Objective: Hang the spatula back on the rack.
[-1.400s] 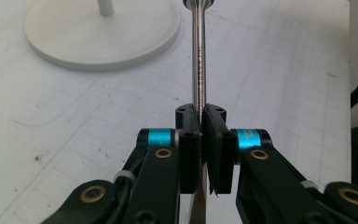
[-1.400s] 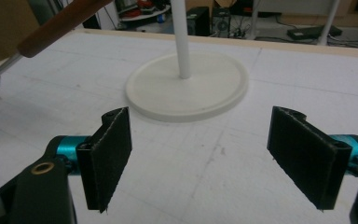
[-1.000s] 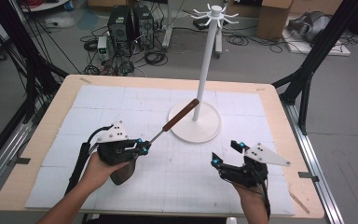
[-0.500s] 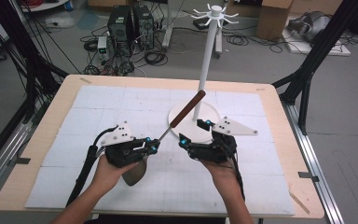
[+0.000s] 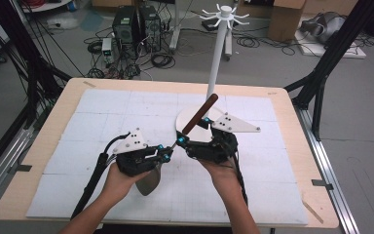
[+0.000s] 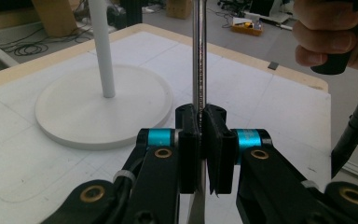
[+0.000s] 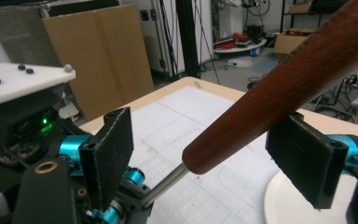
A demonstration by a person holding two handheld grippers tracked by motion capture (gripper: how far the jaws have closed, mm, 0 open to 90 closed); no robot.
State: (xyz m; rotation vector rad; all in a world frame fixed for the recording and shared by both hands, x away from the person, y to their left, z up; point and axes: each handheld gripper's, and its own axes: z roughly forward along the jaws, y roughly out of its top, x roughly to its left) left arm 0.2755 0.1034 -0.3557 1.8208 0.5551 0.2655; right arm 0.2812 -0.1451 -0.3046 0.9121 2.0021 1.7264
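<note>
A utensil with a thin metal shaft (image 6: pixel 199 56), a dark wooden handle (image 5: pixel 199 114) and a dull metal blade (image 5: pixel 148 181) slants up toward the white stand. My left gripper (image 5: pixel 168 152) is shut on the shaft just above the blade; in the left gripper view its jaws (image 6: pixel 200 126) pinch the rod. My right gripper (image 5: pixel 193 130) stands open around the lower end of the handle (image 7: pixel 284 79). Both pads (image 7: pixel 114 154) sit apart from the wood, with a gap on each side. The shaft (image 7: pixel 165 184) runs down to the left gripper (image 7: pixel 37 154).
A white hanger stand (image 5: pixel 214 63) with hooks on top rises from a round base (image 5: pixel 187 119) just behind the grippers. A white gridded mat (image 5: pixel 102 112) covers the wooden table (image 5: pixel 53 102). Cables, computers and boxes lie on the floor beyond.
My right gripper has swung from the near right of the table up and left to straddle the handle. The left gripper with the utensil shifted slightly right.
</note>
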